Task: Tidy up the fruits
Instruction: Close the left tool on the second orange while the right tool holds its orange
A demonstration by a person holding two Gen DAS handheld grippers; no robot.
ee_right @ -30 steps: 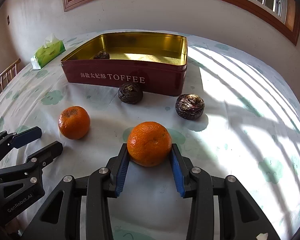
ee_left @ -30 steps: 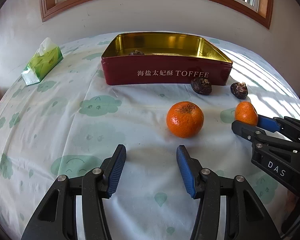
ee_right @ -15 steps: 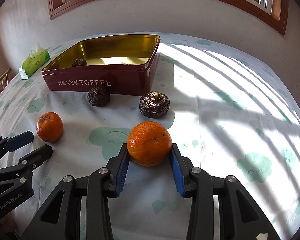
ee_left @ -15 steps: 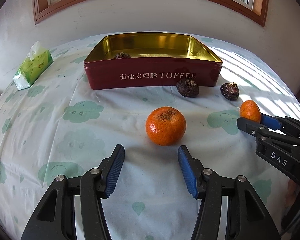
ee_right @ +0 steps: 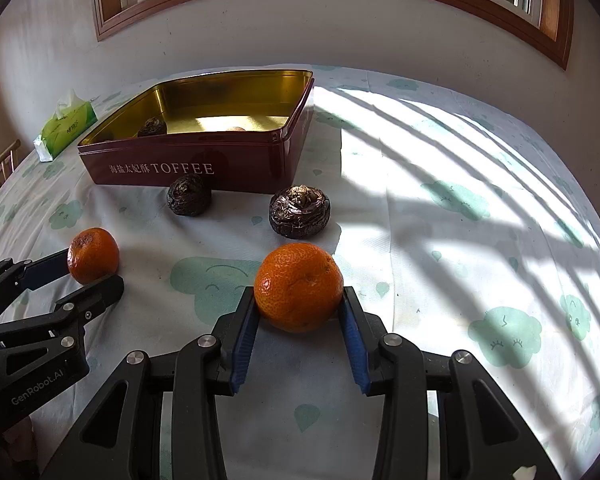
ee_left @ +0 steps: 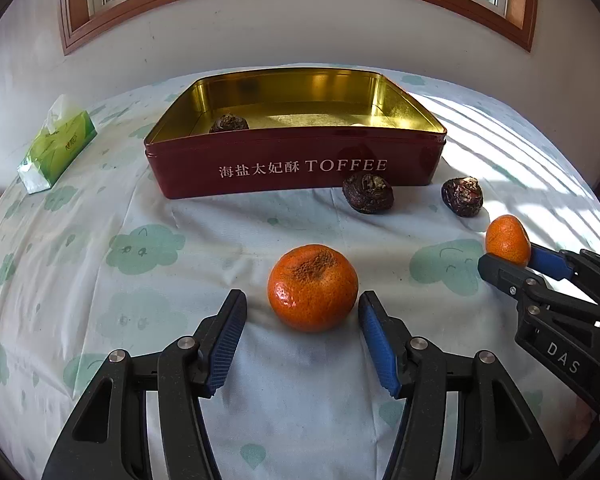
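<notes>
**Two Mandarins in Reach, Most Fruit Not Yet in the Tin**

The right gripper [ee_right: 299, 306] held a mandarin [ee_right: 299, 286] between its blue pads, pinched at both sides, low over the cloud-print tablecloth [ee_right: 460, 240]. The left gripper [ee_left: 302, 322] had just been opening; its jaws stood apart around a second mandarin [ee_left: 313, 287] that sat on the cloth, with a clear gap on one side and the other pad close to the skin, so nothing was gripped there yet.

The red toffee tin [ee_left: 292, 168] stood open farther back on the table. Only one dark, wrinkled fruit [ee_left: 229, 123] was plainly visible inside it, near the front left of the gold interior; a pale patch by the front wall could not be identified. Two more dark fruits lay outside: one [ee_left: 367, 193] just in front of the tin's front wall, the other [ee_left: 462, 196] off its right corner. A green tissue pack [ee_left: 56, 148] lay well to the left, apart from the work.

Judged from this layout, the sorting was at an early stage. One piece appeared stowed, and four remained out: the mandarin already held, the one framed by the open jaws, and the two dark fruits on the cloth. The immediate step seemed to be closing on the second mandarin, then carrying both toward the tin.
</notes>
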